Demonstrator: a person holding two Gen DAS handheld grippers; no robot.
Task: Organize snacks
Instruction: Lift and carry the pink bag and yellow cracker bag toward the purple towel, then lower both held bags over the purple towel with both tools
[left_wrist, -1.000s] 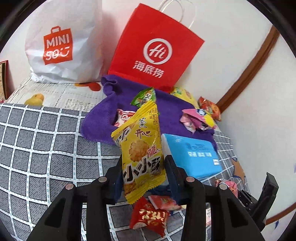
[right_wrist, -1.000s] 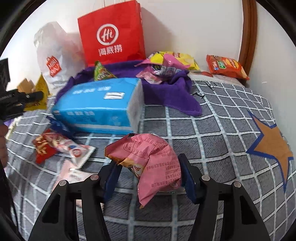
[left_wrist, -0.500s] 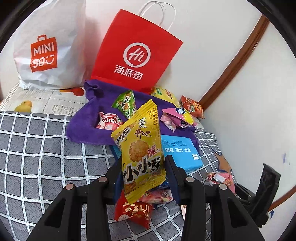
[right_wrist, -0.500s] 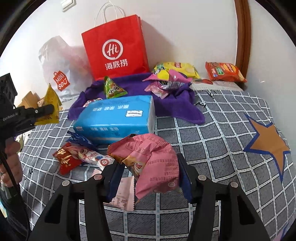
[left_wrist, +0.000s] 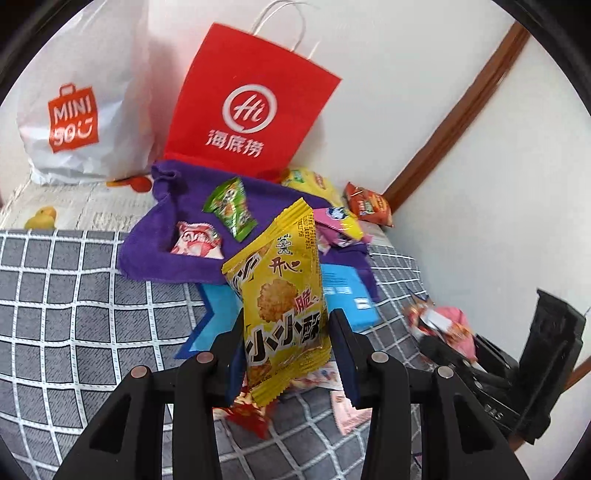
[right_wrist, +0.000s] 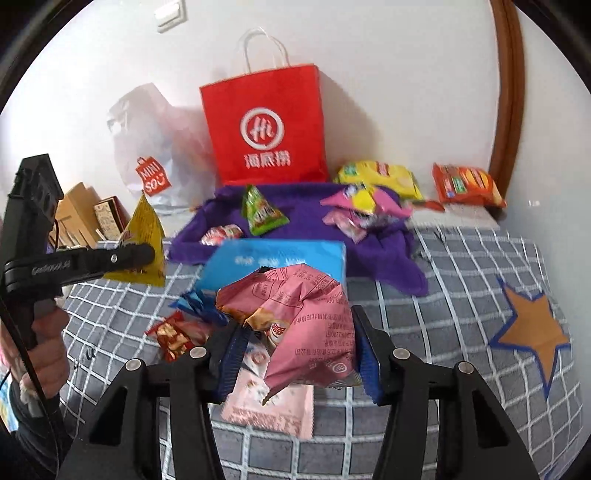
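Note:
My left gripper (left_wrist: 286, 332) is shut on a yellow rice-cracker packet (left_wrist: 280, 288), held upright above the checked bedspread (left_wrist: 74, 302). In the right wrist view that packet (right_wrist: 146, 229) hangs at the far left in the same gripper. My right gripper (right_wrist: 297, 328) is shut on a crumpled pink snack packet (right_wrist: 306, 317), lifted clear of the bed. A purple cloth (right_wrist: 310, 218) at the back carries a green packet (right_wrist: 260, 212), a red-and-white packet (left_wrist: 195, 242) and a pink-and-yellow heap (right_wrist: 364, 206). A red packet (right_wrist: 171, 334) and a pale pink packet (right_wrist: 273, 406) lie under the grippers.
A red paper bag (left_wrist: 251, 99) and a white shopping bag (left_wrist: 81, 103) stand against the wall behind the cloth. A blue tissue pack (right_wrist: 273, 258) lies in front of the cloth. Yellow (right_wrist: 384, 177) and orange (right_wrist: 467, 184) packets lie at the back right by a wooden frame.
Both grippers have risen with their packets, so the bed and bags look farther off. The pink packet has come up off the bedspread; its jaws have drawn slightly closer.

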